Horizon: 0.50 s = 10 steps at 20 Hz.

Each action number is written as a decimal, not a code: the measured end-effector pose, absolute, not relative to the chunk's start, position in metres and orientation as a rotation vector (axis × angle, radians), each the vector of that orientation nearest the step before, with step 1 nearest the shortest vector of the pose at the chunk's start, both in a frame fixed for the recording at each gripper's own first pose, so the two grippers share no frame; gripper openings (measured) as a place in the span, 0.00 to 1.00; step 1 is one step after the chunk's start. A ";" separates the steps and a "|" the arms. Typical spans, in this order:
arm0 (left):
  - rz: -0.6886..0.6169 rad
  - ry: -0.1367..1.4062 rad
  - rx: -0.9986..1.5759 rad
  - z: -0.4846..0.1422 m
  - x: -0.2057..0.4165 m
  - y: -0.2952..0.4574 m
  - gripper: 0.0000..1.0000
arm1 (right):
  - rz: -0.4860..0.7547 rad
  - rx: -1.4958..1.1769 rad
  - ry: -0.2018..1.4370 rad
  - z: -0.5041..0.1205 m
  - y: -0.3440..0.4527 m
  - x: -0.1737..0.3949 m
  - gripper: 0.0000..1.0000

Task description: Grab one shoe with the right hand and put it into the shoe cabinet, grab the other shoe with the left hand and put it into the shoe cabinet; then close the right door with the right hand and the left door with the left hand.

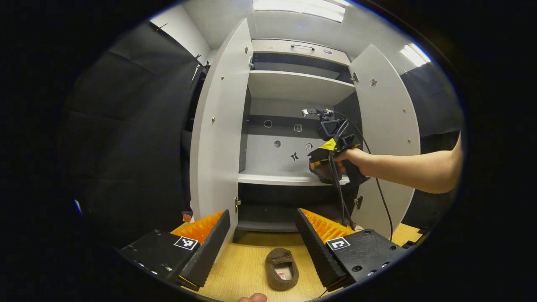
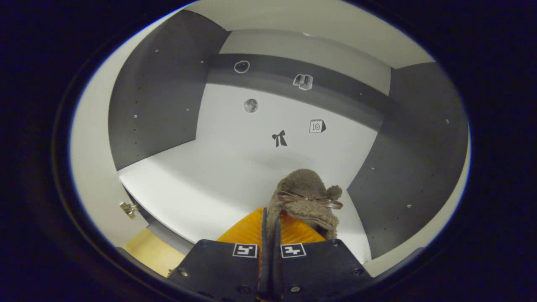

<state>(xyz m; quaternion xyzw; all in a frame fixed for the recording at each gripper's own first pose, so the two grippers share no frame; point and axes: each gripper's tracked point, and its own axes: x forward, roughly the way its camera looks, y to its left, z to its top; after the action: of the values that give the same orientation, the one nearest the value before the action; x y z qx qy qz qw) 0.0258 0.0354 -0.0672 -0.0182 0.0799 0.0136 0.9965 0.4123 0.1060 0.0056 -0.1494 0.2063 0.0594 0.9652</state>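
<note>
A pale wood floor (image 1: 243, 264) runs up to a grey cabinet (image 1: 293, 84) whose two doors stand wide open, the left door (image 1: 220, 126) at ten o'clock in the left gripper view and the right door (image 1: 388, 126) at two o'clock. At six o'clock in that view a brown shoe (image 1: 282, 268) lies on the floor, between the fingers of the left gripper (image 1: 263, 235), which are spread wide and touch nothing. At three o'clock a hand (image 1: 356, 161) holds the right gripper (image 1: 321, 163) at the middle shelf (image 1: 272, 178). In the right gripper view, the right gripper (image 2: 270, 226) is pinched on the edge of the other shoe (image 2: 308, 197), a fuzzy one with a ribbon bow, which sits at five o'clock over the white shelf (image 2: 209, 176), near the right wall (image 2: 415, 167).
</note>
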 end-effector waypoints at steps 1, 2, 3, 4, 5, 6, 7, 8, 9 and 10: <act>0.027 0.163 -0.036 -0.068 0.027 0.035 0.95 | 0.115 -0.294 0.440 0.004 0.107 0.414 0.07; 0.026 0.168 -0.036 -0.070 0.027 0.035 0.95 | 0.113 -0.283 0.464 0.001 0.109 0.413 0.08; 0.023 0.171 -0.036 -0.071 0.026 0.034 0.95 | 0.115 -0.270 0.472 0.002 0.111 0.413 0.08; 0.019 0.172 -0.037 -0.071 0.026 0.033 0.95 | 0.123 -0.268 0.465 0.003 0.114 0.413 0.13; 0.017 0.170 -0.036 -0.071 0.026 0.032 0.95 | 0.115 -0.279 0.458 0.009 0.113 0.412 0.18; 0.014 0.166 -0.035 -0.070 0.026 0.031 0.95 | 0.118 -0.291 0.450 0.013 0.113 0.407 0.29; 0.010 0.164 -0.035 -0.070 0.025 0.030 0.95 | 0.127 -0.302 0.446 0.019 0.116 0.399 0.35; 0.005 0.164 -0.036 -0.069 0.025 0.028 0.95 | 0.131 -0.309 0.447 0.021 0.115 0.393 0.41; 0.001 0.161 -0.038 -0.069 0.024 0.027 0.95 | 0.142 -0.303 0.446 0.026 0.117 0.383 0.54; -0.003 0.158 -0.039 -0.069 0.024 0.025 0.95 | 0.157 -0.284 0.433 0.032 0.119 0.374 0.49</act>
<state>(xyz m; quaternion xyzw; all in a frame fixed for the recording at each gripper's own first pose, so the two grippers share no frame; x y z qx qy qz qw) 0.0238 0.0253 -0.0686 -0.0195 0.0791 -0.0015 0.9967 0.3743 0.1191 0.0316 -0.1405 0.2137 0.0773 0.9636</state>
